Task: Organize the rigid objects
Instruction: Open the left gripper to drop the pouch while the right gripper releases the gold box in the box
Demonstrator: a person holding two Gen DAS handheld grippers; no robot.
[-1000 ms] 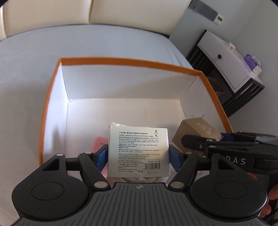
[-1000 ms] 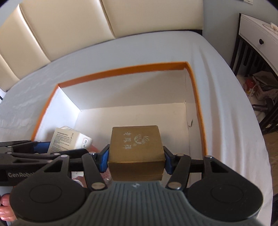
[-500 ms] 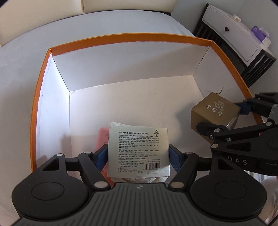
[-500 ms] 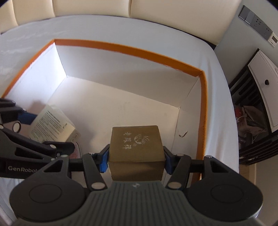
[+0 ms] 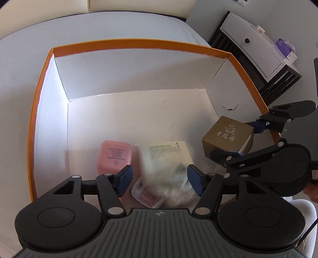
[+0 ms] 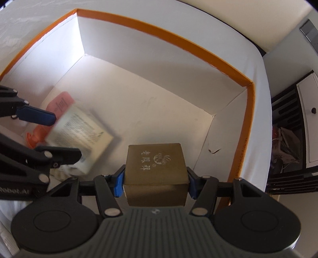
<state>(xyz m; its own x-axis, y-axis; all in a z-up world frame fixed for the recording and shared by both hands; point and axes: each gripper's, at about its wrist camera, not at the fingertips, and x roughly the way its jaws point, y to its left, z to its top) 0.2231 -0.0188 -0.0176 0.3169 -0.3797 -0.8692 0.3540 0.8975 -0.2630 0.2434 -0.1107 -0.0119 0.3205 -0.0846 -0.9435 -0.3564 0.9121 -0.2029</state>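
Observation:
A large orange-rimmed white box (image 5: 139, 42) lies open on the bed; it also shows in the right wrist view (image 6: 250, 103). My left gripper (image 5: 159, 178) is open over its near left part. A white printed carton (image 5: 167, 158) is blurred in motion below the left gripper's fingers, clear of both pads, also seen in the right wrist view (image 6: 83, 129). A pink case (image 5: 115, 154) lies on the box floor beside the carton. My right gripper (image 6: 155, 181) is shut on a gold cube box (image 6: 156, 168), held above the box's right side (image 5: 226, 135).
A white bedsheet (image 5: 23, 59) surrounds the box. A cream headboard (image 6: 238, 17) stands behind. A white drawer on a black rack (image 5: 256, 51) stands right of the bed. The box's right wall has a small tear (image 5: 230, 108).
My left gripper has opened and the white carton has dropped from it into the box, uncovering the pink case. My right gripper carried the gold box farther over the box.

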